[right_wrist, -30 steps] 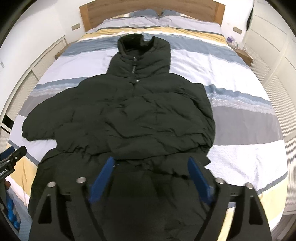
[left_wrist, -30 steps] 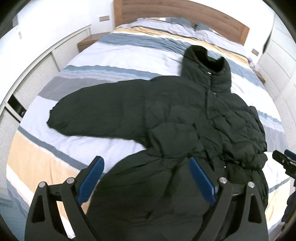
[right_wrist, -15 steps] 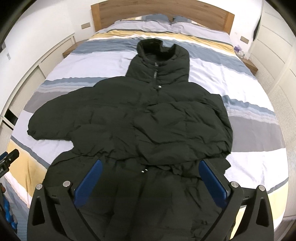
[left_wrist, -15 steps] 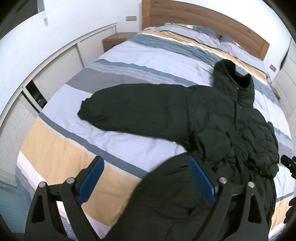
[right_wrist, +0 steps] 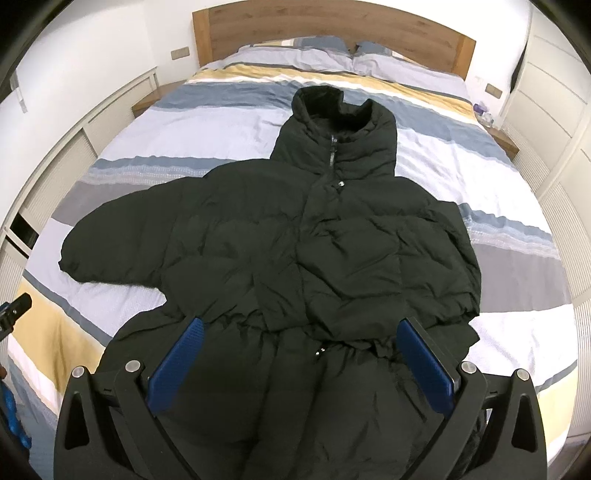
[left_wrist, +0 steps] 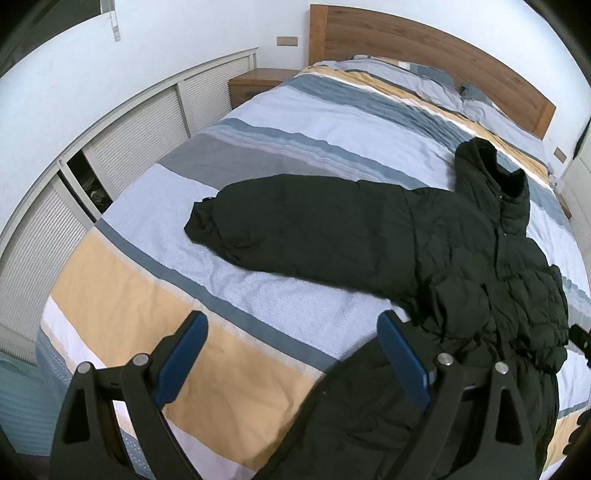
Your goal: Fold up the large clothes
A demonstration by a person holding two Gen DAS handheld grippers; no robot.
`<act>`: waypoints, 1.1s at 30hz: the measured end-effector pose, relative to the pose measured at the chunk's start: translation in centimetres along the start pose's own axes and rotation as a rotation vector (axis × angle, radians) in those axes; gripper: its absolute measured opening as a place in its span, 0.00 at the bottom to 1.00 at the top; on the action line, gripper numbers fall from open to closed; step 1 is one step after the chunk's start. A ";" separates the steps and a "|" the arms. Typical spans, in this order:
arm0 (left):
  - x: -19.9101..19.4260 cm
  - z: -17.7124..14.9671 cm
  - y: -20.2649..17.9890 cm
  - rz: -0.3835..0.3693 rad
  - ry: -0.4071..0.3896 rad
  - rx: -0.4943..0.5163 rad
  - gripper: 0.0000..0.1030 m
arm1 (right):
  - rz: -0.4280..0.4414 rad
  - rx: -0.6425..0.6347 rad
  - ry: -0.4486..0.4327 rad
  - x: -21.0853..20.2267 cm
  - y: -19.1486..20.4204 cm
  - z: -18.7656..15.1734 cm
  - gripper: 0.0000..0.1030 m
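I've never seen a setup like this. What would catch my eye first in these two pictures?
A big black puffer jacket lies spread face-up on a striped bed, hood toward the wooden headboard, one sleeve stretched out sideways and the other folded across its chest. Next come the blue-padded claws at the bottom edges: the left claw and the right claw, both open and empty.

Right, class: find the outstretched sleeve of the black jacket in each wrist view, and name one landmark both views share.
Left wrist view: the sleeve lies across the middle of the picture, cuff pointing left.
Right wrist view: the sleeve sits at middle left, cuff towards the left edge.
Shared landmark: the wooden headboard at the far end of the bed.
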State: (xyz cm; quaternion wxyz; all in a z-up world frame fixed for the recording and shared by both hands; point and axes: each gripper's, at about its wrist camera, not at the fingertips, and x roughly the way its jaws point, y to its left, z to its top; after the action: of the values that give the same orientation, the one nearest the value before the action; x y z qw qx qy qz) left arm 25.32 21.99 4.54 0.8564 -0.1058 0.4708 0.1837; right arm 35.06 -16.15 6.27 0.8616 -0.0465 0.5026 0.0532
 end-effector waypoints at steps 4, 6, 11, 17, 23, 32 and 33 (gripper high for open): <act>1.0 0.3 0.6 0.009 0.002 -0.011 0.91 | 0.012 -0.002 0.025 0.7 0.5 -0.2 0.99; 1.6 0.5 0.9 0.014 0.008 -0.015 0.91 | 0.015 -0.005 0.035 1.3 0.8 -0.2 0.99; 3.9 0.7 1.6 0.030 0.040 -0.023 0.91 | 0.014 -0.015 0.066 2.8 1.4 -0.2 0.99; 7.9 1.1 2.3 0.042 0.113 -0.043 0.91 | 0.019 -0.017 0.113 5.1 2.1 -0.2 0.99; 12.4 2.1 4.4 -0.048 0.144 -0.144 0.91 | 0.000 -0.019 0.156 6.7 1.6 -0.6 0.99; 19.3 4.8 12.7 -0.274 0.158 -0.483 0.91 | -0.057 0.006 0.207 7.7 -0.4 -1.7 0.99; 20.2 5.1 13.5 -0.304 0.160 -0.515 0.91 | -0.063 0.011 0.212 7.8 -0.6 -1.9 0.99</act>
State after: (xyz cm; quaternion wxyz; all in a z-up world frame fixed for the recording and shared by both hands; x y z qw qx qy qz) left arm 33.46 40.40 -9.91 0.7793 -0.4027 0.4534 0.1579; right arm 37.36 -16.66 -1.44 0.8053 -0.0630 0.5893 0.0179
